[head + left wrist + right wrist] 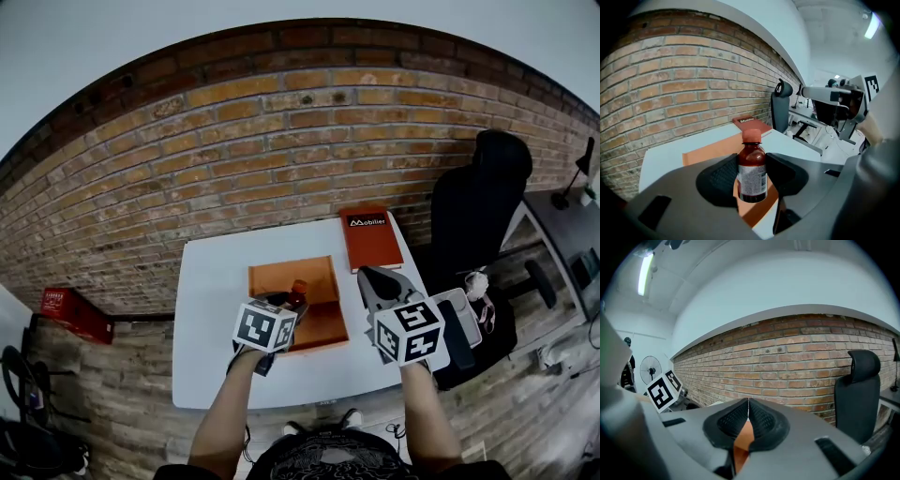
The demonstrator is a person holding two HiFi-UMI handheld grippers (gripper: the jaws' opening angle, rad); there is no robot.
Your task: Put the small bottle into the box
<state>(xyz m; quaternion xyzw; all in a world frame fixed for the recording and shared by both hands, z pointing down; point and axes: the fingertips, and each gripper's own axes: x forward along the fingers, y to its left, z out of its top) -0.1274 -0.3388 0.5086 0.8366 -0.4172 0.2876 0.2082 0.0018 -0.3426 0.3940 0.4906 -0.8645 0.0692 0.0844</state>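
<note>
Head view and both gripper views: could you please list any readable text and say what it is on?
"Mobilier", as best I can read it: white print on the red book.
Label on the small bottle: print too small to read.
White print on the red case on the floor: too blurred to read.

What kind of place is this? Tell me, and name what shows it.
Probably an office or lab workroom: a white table by a brick wall, with a black office chair beside it.

Head view looks steeply down; both gripper views face the brick wall (281,141).
</note>
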